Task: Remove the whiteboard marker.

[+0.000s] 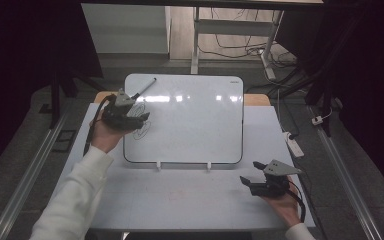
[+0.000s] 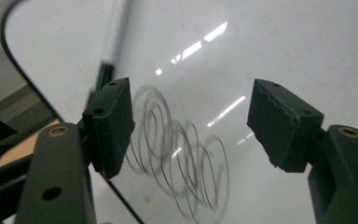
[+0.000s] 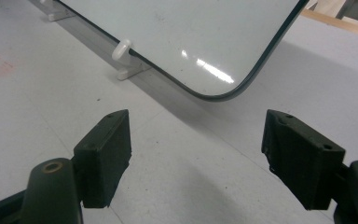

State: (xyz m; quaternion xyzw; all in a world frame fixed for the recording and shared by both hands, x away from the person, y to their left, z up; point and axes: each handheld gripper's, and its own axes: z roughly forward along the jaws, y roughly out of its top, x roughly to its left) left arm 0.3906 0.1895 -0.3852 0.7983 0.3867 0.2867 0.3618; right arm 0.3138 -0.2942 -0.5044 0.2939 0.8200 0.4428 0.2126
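left gripper (image 1: pixel 139 118) hangs open over the scribble (image 2: pixel 182 158) at the board's (image 1: pixel 195 125) 9 o'clock edge; right gripper (image 1: pixel 247 181) open above the surface (image 1: pixel 180 200) at 5 o'clock.

Glossy whiteboard (image 1: pixel 190 120), matt table (image 1: pixel 190 195).

White power strip (image 1: pixel 294 144) on floor right of table; cables (image 1: pixel 240 50) under far desk.

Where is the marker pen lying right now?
In the high view the slim grey marker pen lies slanted on the upper left corner of the white whiteboard, just beyond the left gripper and the looping black scribble.
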